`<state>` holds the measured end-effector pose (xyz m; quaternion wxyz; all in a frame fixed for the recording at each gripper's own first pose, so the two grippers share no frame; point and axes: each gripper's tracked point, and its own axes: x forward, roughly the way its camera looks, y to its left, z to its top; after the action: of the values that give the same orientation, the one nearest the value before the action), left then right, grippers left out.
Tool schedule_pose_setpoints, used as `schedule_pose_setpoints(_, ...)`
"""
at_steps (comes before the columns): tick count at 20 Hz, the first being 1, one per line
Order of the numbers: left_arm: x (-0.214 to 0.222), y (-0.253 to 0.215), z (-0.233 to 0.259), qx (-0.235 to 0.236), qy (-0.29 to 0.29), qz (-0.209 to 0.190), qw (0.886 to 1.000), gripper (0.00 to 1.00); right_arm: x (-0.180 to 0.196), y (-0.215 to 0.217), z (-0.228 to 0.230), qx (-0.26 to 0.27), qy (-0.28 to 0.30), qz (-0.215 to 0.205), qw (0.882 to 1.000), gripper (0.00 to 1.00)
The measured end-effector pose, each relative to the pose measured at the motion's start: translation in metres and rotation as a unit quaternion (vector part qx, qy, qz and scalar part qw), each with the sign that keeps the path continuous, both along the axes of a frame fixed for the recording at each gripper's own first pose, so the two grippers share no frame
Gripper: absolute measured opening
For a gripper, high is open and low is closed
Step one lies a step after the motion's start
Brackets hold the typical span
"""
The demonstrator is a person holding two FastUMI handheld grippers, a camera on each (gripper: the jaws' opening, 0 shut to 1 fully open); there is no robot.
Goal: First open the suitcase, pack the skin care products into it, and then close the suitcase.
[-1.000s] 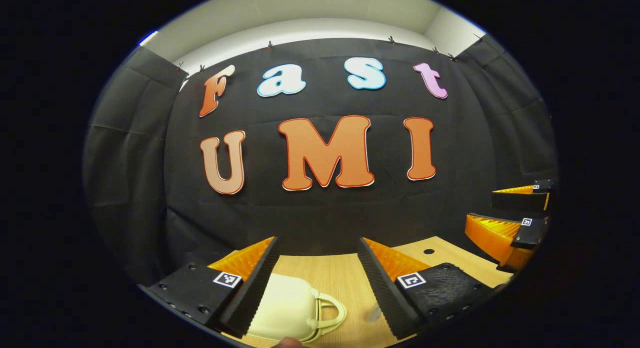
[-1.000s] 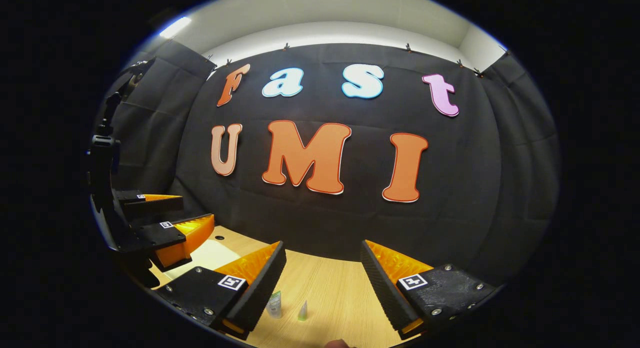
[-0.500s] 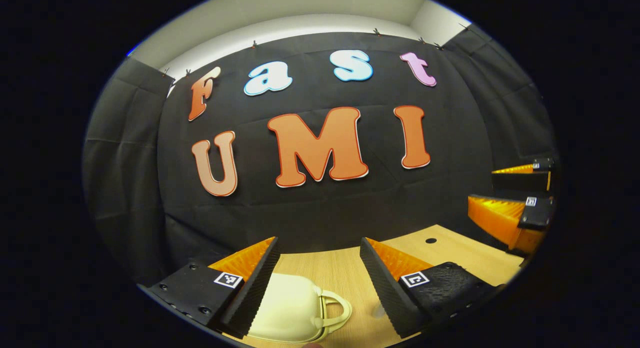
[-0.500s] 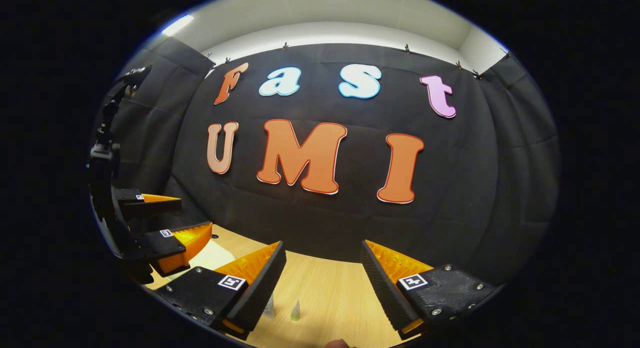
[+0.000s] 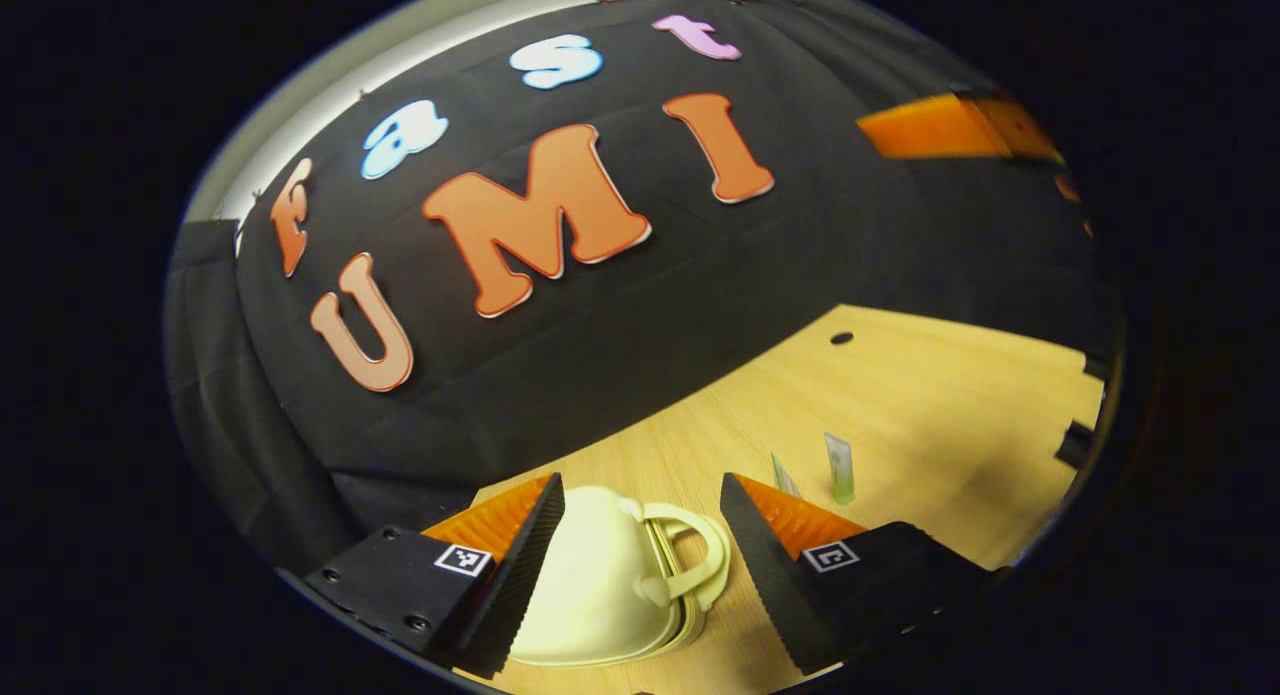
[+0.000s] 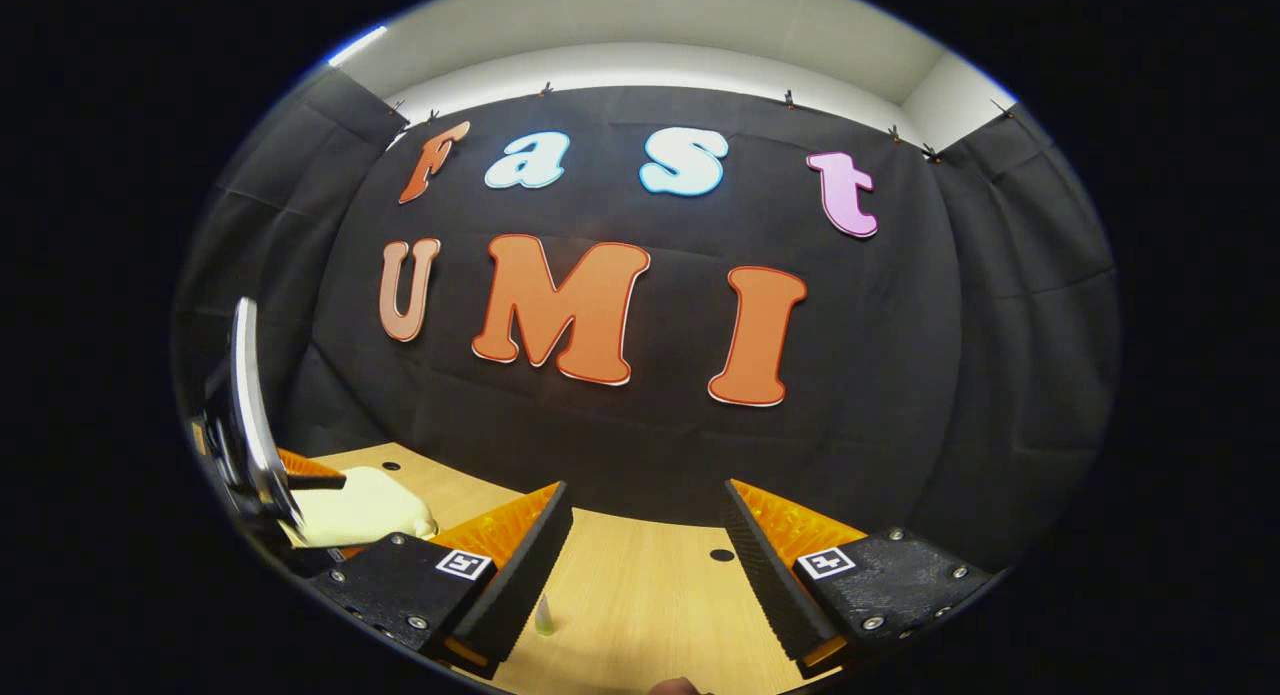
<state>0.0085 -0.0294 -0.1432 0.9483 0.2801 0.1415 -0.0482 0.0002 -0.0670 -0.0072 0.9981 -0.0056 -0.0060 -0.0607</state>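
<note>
Suitcase point(image 5: 600, 585) lies closed at 6 o'clock between the wide left gripper point(image 5: 640, 555) fingers, untouched. Tubes point(image 5: 838, 467) stand on the table point(image 5: 950, 415) at 4 o'clock. Right gripper point(image 6: 645, 565) wide, empty. Nothing packed yet.

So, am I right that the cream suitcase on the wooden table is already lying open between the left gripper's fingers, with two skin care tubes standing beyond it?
Not quite: the cream suitcase is closed, its two halves together and the handle on top, as the left gripper view shows. The rest holds: it lies on the wooden table between the open left gripper's fingers, and two skin care tubes stand beyond it.
</note>
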Motion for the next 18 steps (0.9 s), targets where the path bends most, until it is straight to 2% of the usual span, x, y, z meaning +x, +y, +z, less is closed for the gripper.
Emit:
schedule_pose_setpoints(2, 0.001, -0.005, -0.023, 0.038, 0.021, -0.015, 0.999, 0.97, -0.002, -0.007, 0.000, -0.002, 0.000, -0.006, 1.000, 0.95)
schedule_pose_setpoints(3, 0.001, -0.004, -0.035, 0.055, 0.033, -0.018, 0.998, 0.94, -0.003, -0.011, 0.000, -0.003, 0.001, -0.007, 1.000, 0.95)
schedule_pose_setpoints(6, 0.007, -0.001, -0.066, 0.107, 0.068, -0.021, 0.992, 0.94, -0.007, -0.019, -0.003, -0.008, 0.003, -0.013, 1.000, 0.95)
schedule_pose_setpoints(7, 0.010, 0.002, -0.074, 0.120, 0.077, -0.021, 0.990, 0.90, -0.008, -0.022, -0.003, -0.009, 0.003, -0.016, 1.000, 0.95)
schedule_pose_setpoints(10, 0.014, 0.004, -0.082, 0.118, 0.077, -0.019, 0.990, 0.90, -0.011, -0.027, -0.008, -0.010, 0.007, -0.020, 1.000, 0.95)
schedule_pose_setpoints(12, 0.014, 0.004, -0.065, 0.092, 0.052, -0.008, 0.994, 0.90, -0.013, -0.027, -0.009, -0.010, 0.009, -0.022, 1.000, 0.95)
schedule_pose_setpoints(14, 0.014, -0.002, -0.033, 0.025, 0.006, 0.003, 1.000, 0.90, -0.014, -0.025, -0.014, -0.011, 0.012, -0.023, 1.000, 0.95)
schedule_pose_setpoints(15, 0.013, -0.005, -0.016, -0.020, -0.016, 0.011, 1.000, 0.96, -0.014, -0.022, -0.015, -0.009, 0.015, -0.020, 1.000, 0.95)
schedule_pose_setpoints(18, 0.018, 0.000, 0.020, -0.114, -0.043, 0.039, 0.992, 0.98, -0.009, -0.010, -0.018, -0.004, 0.020, -0.011, 1.000, 0.96)
